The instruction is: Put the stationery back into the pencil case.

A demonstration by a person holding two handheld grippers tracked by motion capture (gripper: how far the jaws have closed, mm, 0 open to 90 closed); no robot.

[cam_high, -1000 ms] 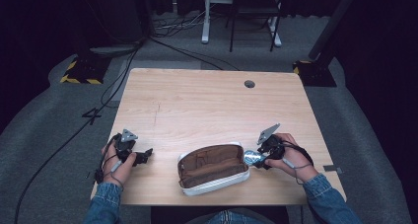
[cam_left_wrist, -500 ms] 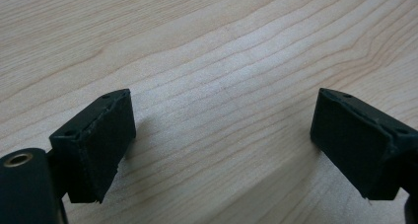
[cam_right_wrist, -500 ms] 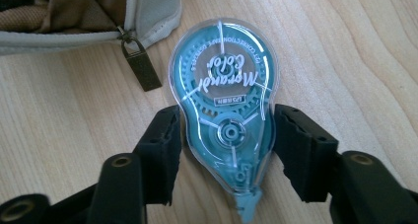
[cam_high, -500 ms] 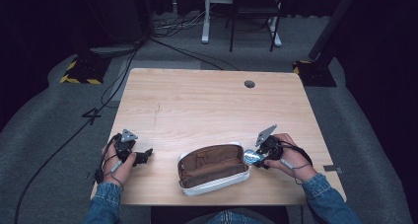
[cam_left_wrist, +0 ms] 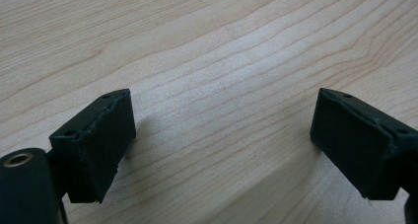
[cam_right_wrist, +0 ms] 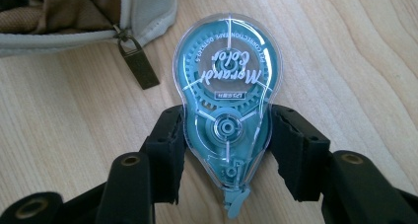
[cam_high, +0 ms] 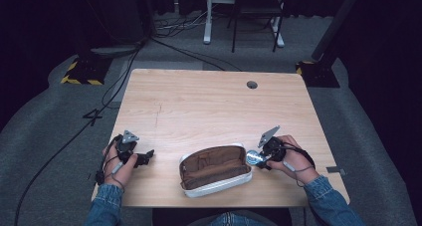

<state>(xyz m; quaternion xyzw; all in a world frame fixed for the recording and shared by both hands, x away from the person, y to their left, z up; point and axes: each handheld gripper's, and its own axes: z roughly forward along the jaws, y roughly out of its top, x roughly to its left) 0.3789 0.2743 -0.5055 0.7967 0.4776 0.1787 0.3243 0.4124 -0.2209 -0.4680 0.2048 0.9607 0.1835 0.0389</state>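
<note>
An open brown pencil case (cam_high: 215, 168) with a pale rim lies near the table's front edge; its corner and zipper pull (cam_right_wrist: 139, 66) show in the right gripper view. Just right of it, my right gripper (cam_high: 259, 159) is shut on a teal correction tape dispenser (cam_right_wrist: 227, 108) (cam_high: 254, 158), both pads pressing its narrow lower sides after the jaws have just been closing. The dispenser lies flat on the wood. My left gripper (cam_high: 147, 157) rests on the table at the front left, open, with only bare wood between its pads (cam_left_wrist: 98, 140).
The wooden table (cam_high: 209, 106) has a round cable hole (cam_high: 252, 84) at the back right. Beyond it stand a white desk frame (cam_high: 219, 17), floor cables and a dark stand (cam_high: 318, 71) on grey carpet.
The right gripper's jaws have closed onto the teal dispenser beside the case. Neither hand has shifted, and the left gripper is as it was.
</note>
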